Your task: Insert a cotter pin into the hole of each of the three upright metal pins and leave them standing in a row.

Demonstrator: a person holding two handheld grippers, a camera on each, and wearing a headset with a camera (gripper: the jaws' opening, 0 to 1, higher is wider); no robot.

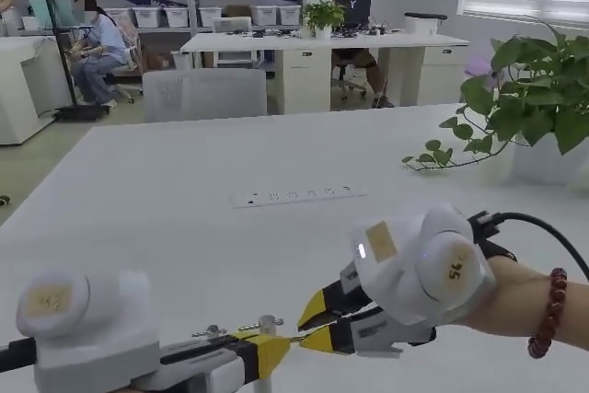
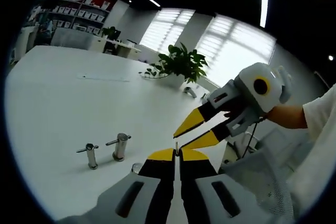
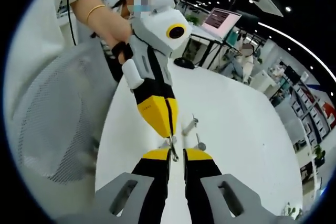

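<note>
Left gripper [image 2: 178, 156]: jaws pressed together, pinching a thin cotter pin [image 2: 177, 146] right at the yellow tips, with the pin sticking out straight past them. Right gripper [image 3: 177, 156] sits tip to tip with the left gripper, jaws spread. The cotter pin's free end is in the gap between them; cannot tell if either jaw touches it. First upright pin [image 2: 136, 168] stands just beside the left gripper's left jaw and is half hidden by it, so I can't tell if its hole is filled. Second upright pin [image 2: 119, 147] is a bit further out from the left gripper on the same side, upright, with a cotter pin through its top. Third upright pin [image 2: 92, 156] is next out again, also upright with a cotter pin through it. The three are apart from each other, roughly in a line leading away from the left gripper. All stand on the white table [image 1: 166, 181]. Well beyond the left gripper a white power strip [image 1: 294, 196] lies flat mid-table. Further still, toward the table's far right corner, is a potted plant [image 1: 525, 108].
</note>
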